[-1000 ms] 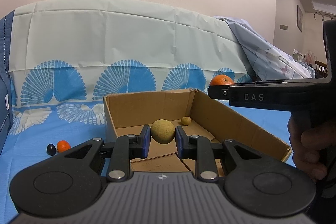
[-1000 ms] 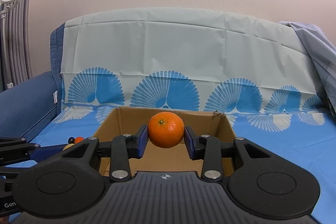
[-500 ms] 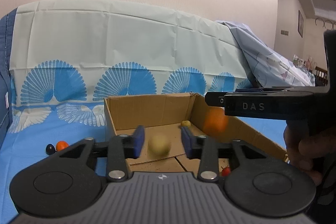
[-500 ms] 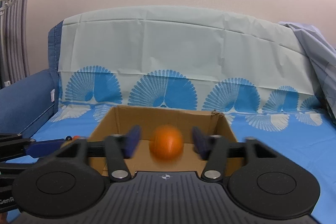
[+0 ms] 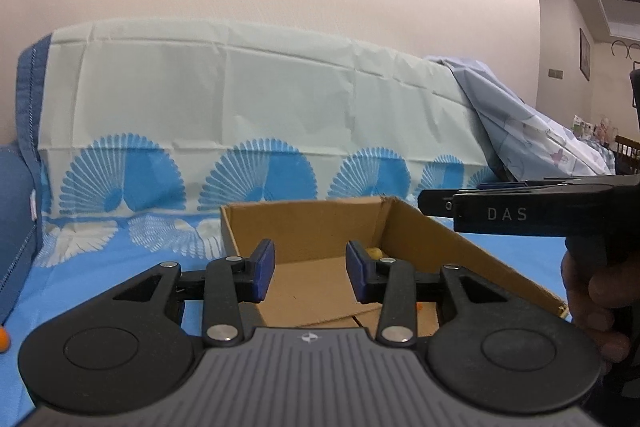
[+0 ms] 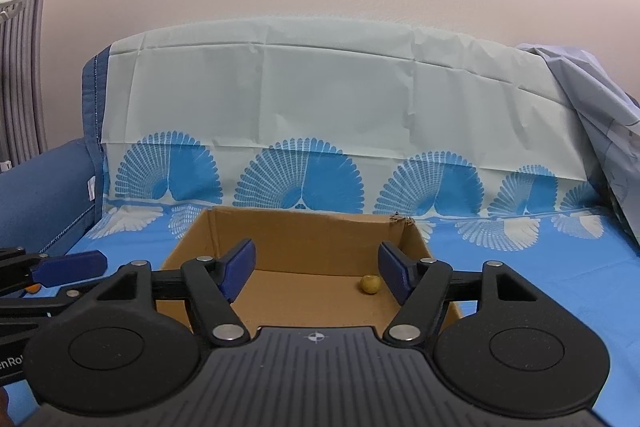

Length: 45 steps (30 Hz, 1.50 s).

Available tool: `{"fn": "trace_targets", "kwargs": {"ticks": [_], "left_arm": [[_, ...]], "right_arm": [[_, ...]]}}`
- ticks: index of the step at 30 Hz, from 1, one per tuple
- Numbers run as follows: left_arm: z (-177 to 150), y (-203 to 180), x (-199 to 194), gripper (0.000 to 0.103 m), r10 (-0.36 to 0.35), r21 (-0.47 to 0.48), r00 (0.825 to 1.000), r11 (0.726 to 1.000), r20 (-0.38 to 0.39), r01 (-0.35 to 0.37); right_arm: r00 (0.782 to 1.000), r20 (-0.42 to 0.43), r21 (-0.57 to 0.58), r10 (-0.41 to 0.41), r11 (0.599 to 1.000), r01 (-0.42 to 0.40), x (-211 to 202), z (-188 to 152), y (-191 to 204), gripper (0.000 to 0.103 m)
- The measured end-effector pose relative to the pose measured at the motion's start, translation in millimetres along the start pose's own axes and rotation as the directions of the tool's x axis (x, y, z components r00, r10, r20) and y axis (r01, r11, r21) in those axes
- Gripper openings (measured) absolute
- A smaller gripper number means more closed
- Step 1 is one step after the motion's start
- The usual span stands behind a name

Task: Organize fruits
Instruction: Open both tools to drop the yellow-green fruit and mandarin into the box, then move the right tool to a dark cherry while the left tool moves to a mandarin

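An open cardboard box (image 5: 304, 223) (image 6: 304, 239) sits on the blue patterned sofa cover. My left gripper (image 5: 311, 271) hovers over the box's near end, open with nothing between its blue pads. My right gripper (image 6: 316, 269) is over the box too; its jaws are opening and nothing is between them. Seen side-on in the left wrist view, the right gripper (image 5: 440, 201) is level with the box's right wall. A small yellow fruit (image 6: 370, 283) (image 5: 374, 251) lies at the box's back right. A sliver of orange-red (image 5: 419, 306) shows low in the box. The gripper bodies hide the box's near floor.
A small orange fruit (image 5: 3, 339) (image 6: 32, 289) lies on the seat left of the box. The left gripper's finger (image 6: 72, 263) reaches in from the left. A person's hand (image 5: 592, 291) holds the right gripper. A pale blue sheet (image 5: 532, 131) is heaped at the right.
Both grippers have opened. The yellow-green fruit has dropped from the left jaws and the orange from the right jaws, down towards the box; neither fruit is in view now.
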<state>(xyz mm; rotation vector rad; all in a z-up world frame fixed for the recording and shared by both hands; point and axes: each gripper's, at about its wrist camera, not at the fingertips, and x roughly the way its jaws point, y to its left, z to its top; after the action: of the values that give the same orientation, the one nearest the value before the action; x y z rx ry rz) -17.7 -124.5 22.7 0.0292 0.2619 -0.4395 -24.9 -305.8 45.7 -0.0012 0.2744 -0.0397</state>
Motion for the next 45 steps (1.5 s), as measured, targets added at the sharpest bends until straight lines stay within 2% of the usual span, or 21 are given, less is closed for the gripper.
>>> {"fn": "trace_targets", "kwargs": {"ticks": [4, 6, 9, 12, 13, 16, 18, 20, 21, 24, 30, 33, 38, 42, 45], "left_arm": [[3.0, 3.5, -10.7, 0.043, 0.035, 0.018, 0.998, 0.999, 0.048, -0.036], [9.6, 7.7, -23.5, 0.043, 0.081, 0.029, 0.99, 0.996, 0.112, -0.085], [29.4, 19.1, -38.2, 0.04, 0.087, 0.098, 0.979, 0.989, 0.183, -0.107], [49.9, 38.4, -47.5, 0.033, 0.096, 0.161, 0.974, 0.978, 0.206, -0.13], [55.1, 46.8, -48.1, 0.022, 0.093, 0.166, 0.977, 0.978, 0.194, -0.126], [57.0, 70.4, -43.8, 0.02, 0.124, 0.166, 0.981, 0.975, 0.149, -0.149], [45.0, 85.5, -36.6, 0.015, 0.141, 0.158, 0.986, 0.975, 0.092, -0.154], [25.8, 99.9, -27.7, 0.013, 0.181, 0.139, 0.983, 0.973, 0.027, -0.183], [27.4, 105.4, -20.7, 0.01, 0.206, 0.117, 0.978, 0.972, -0.029, -0.201], [30.0, 121.5, -24.6, 0.01, 0.203, -0.014, 0.979, 0.979, -0.02, -0.203], [28.6, 130.1, -13.3, 0.011, 0.234, -0.027, 0.97, 0.971, -0.06, -0.236], [28.2, 143.9, -3.9, 0.011, 0.253, -0.073, 0.964, 0.963, -0.086, -0.259], [24.5, 180.1, 2.6, 0.011, 0.282, -0.219, 0.949, 0.926, -0.141, -0.308], [20.6, 208.3, 4.7, 0.011, 0.318, -0.316, 0.93, 0.877, -0.186, -0.363], [16.6, 224.2, 5.5, 0.011, 0.34, -0.362, 0.912, 0.84, -0.228, -0.404]], "right_arm": [[1.0, 0.014, 0.021, -0.005, 1.0, 0.005, -3.5, 1.0, 3.4, 0.07], [1.0, 0.022, 0.03, -0.004, 1.0, 0.004, -5.3, 1.8, 6.6, 0.07], [0.999, 0.033, 0.045, 0.005, 0.999, -0.007, -9.2, 2.0, 13.9, 0.07], [0.999, 0.038, 0.039, 0.038, 0.998, -0.04, -11.2, 1.9, 25.1, 0.07], [0.998, 0.041, 0.032, 0.048, 0.998, -0.049, -11.5, 2.1, 29.4, 0.07], [0.996, 0.044, 0.011, 0.08, 0.997, -0.081, -11.0, 1.6, 42.6, 0.069], [0.995, 0.038, 0.013, 0.098, 0.995, -0.098, -9.0, 1.6, 48.7, 0.069], [0.993, 0.03, 0.011, 0.118, 0.993, -0.119, -6.8, 0.8, 55.8, 0.064], [0.991, 0.027, 0.007, 0.13, 0.991, -0.13, -5.9, 0.4, 60.2, 0.058], [0.985, 0.019, -0.003, 0.174, 0.985, -0.174, -3.4, -0.7, 73.4, 0.046], [0.972, -0.012, -0.013, 0.233, 0.972, -0.234, 4.3, -4.9, 100.6, 0.045], [0.963, -0.027, -0.031, 0.27, 0.962, -0.271, 7.1, -7.5, 115.4, 0.045], [0.938, -0.052, -0.066, 0.342, 0.936, -0.345, 10.7, -13.3, 144.9, 0.045], [0.909, -0.078, -0.083, 0.408, 0.906, -0.414, 12.6, -20.3, 172.4, 0.045], [0.894, -0.095, -0.096, 0.438, 0.89, -0.446, 13.2, -27.5, 193.6, 0.041]]}}
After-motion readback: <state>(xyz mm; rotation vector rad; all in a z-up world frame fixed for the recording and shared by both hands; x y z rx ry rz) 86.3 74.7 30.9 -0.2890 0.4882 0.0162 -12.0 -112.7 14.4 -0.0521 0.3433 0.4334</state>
